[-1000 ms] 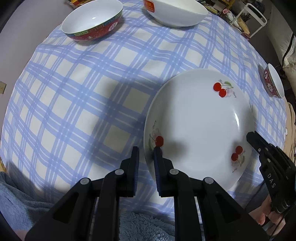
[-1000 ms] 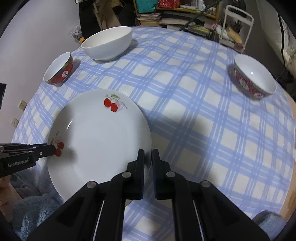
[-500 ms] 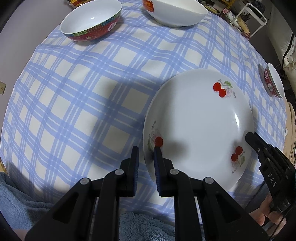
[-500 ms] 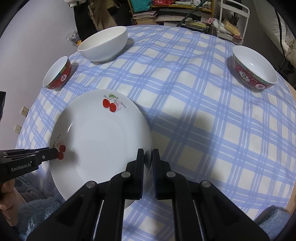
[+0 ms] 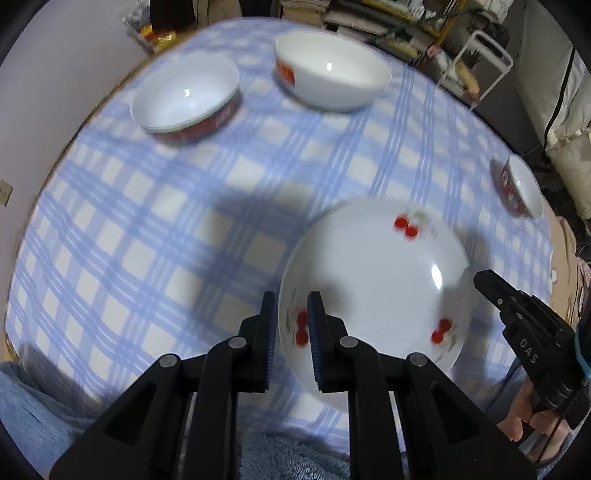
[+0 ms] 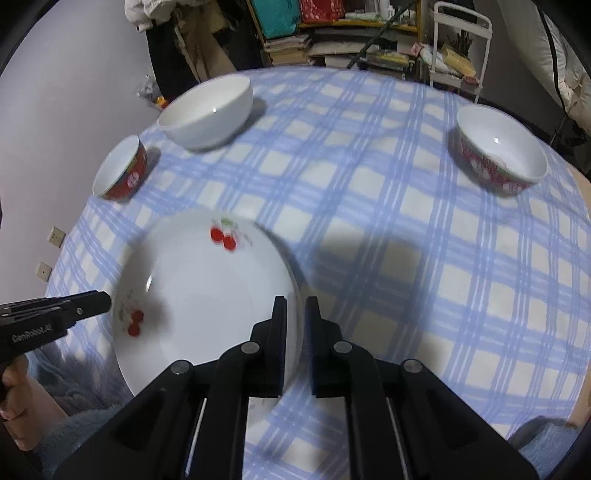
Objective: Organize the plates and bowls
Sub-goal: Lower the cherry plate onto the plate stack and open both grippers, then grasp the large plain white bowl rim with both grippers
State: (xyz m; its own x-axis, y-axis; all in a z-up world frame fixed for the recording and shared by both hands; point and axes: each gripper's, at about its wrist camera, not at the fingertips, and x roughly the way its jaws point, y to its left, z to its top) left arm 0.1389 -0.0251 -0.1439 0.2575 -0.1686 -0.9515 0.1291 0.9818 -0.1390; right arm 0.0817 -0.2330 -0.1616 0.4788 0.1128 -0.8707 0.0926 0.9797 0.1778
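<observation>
Both grippers, left gripper (image 5: 290,325) and right gripper (image 6: 295,328), are pinching the cherry plate (image 5: 373,273) at its nine and three o'clock rims, jaws closed on it; next, likely carrying it level toward the bowls.

From the left wrist view the whole blue-and-white checked tablecloth (image 5: 155,229) smears with motion blur, and the red label on the large plain white bowl (image 5: 332,70) cannot be read. The printed pattern on the red-sided bowl with white inside (image 5: 184,98) is a streak. The small red bowl (image 5: 521,190) sits warped near the right edge (its decoration too small to tell). The shelf clutter (image 6: 332,33) behind blends into unreadable shapes.
</observation>
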